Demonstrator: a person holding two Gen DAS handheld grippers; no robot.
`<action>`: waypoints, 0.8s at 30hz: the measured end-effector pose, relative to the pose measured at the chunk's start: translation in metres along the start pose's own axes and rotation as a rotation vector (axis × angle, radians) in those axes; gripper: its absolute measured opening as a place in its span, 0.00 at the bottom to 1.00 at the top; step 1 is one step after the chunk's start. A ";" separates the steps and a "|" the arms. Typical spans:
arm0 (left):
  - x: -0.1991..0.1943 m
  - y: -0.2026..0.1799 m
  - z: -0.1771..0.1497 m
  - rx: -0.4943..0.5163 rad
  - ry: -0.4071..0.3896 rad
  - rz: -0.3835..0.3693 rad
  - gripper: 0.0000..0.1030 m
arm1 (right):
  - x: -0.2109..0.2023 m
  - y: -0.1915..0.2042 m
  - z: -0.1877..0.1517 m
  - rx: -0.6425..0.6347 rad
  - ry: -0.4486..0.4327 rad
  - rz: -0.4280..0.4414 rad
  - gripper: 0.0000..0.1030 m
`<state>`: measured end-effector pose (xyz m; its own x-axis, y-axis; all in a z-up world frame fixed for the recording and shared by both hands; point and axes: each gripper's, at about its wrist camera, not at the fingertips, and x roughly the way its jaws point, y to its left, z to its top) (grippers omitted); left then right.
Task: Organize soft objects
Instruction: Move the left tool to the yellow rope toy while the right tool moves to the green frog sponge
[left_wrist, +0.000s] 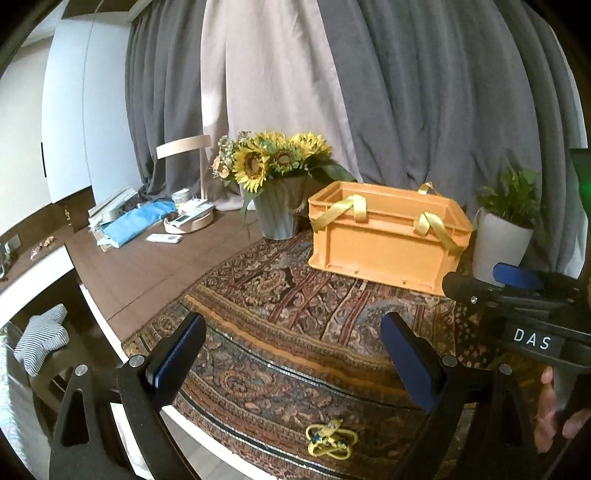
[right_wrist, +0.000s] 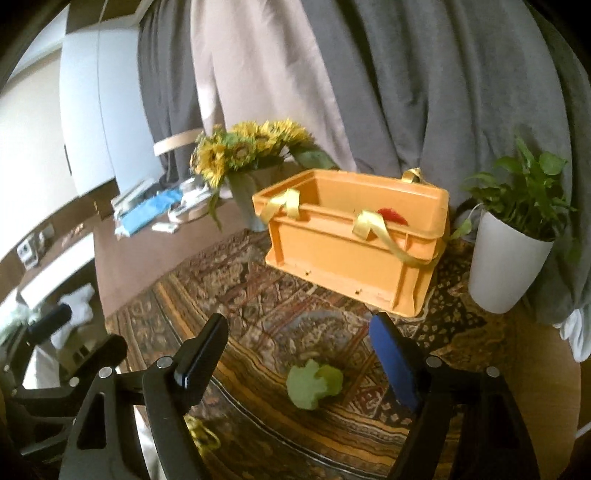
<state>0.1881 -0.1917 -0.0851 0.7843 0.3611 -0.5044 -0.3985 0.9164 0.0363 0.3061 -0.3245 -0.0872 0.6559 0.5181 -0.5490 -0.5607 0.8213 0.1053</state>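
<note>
Below, the left hand-held gripper (left_wrist: 291, 328) hangs released over a small yellow knotted cord toy (left_wrist: 331, 438) on the patterned rug. Rightward, the right hand-held gripper (right_wrist: 299, 332), also released, frames a pale green plush toy (right_wrist: 314, 384) near the orange plastic crate (right_wrist: 354, 240).

Both views look forward along their own jaws, down at a slant over the patterned cloth (left_wrist: 295, 314) on the counter toward the curtains. The left wrist view sits further left and lower; the right wrist view stands closer to the white plant pot (right_wrist: 506, 258). They share the orange crate (left_wrist: 384, 240) (right_wrist: 354, 243) and the sunflowers (left_wrist: 273, 158) (right_wrist: 243, 147).
</note>
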 end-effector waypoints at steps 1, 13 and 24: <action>0.000 -0.002 -0.004 0.002 0.006 0.008 0.94 | 0.001 -0.001 -0.002 -0.007 0.006 0.001 0.80; 0.017 -0.019 -0.058 -0.008 0.136 0.010 0.94 | 0.038 -0.005 -0.040 -0.112 0.123 0.051 0.80; 0.051 -0.027 -0.088 -0.028 0.256 -0.012 0.93 | 0.077 -0.011 -0.062 -0.164 0.233 0.068 0.80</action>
<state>0.1972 -0.2128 -0.1879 0.6446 0.2917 -0.7067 -0.4057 0.9140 0.0072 0.3316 -0.3078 -0.1819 0.4907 0.4866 -0.7228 -0.6864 0.7269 0.0234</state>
